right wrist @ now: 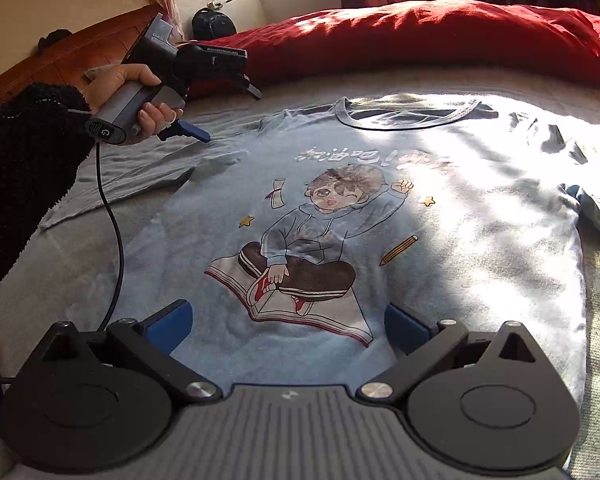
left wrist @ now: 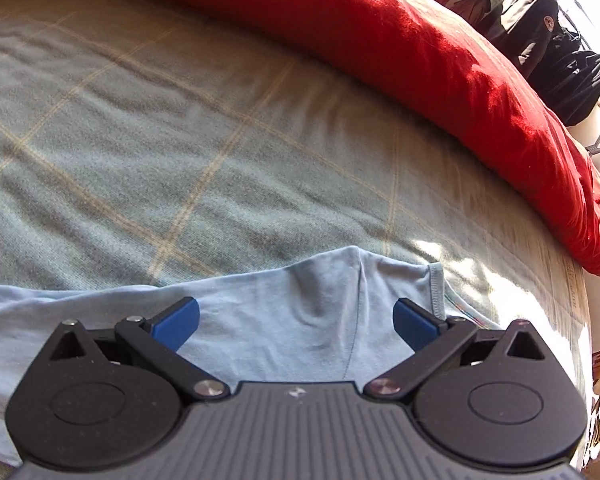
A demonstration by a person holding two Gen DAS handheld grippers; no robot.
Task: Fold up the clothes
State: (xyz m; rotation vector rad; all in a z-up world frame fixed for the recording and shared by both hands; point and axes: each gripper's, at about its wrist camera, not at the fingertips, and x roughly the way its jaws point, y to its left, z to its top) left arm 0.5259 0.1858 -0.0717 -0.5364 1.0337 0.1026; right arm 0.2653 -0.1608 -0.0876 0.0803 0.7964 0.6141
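Two handheld grippers, both with blue fingers spread wide and grasping nothing. Light-blue T-shirt (right wrist: 380,208) lies flat, print side up, on a checked bedspread (left wrist: 180,140), collar toward a red duvet (right wrist: 440,36). Left gripper (left wrist: 296,320) hovers over the shirt's sleeve; right gripper (right wrist: 288,326) hovers above its hem. A person's hand (right wrist: 132,96) in a black sleeve (right wrist: 24,168) holds the left tool.

left tongs (left wrist: 296,320): spread wide | right tongs (right wrist: 287,326): spread wide
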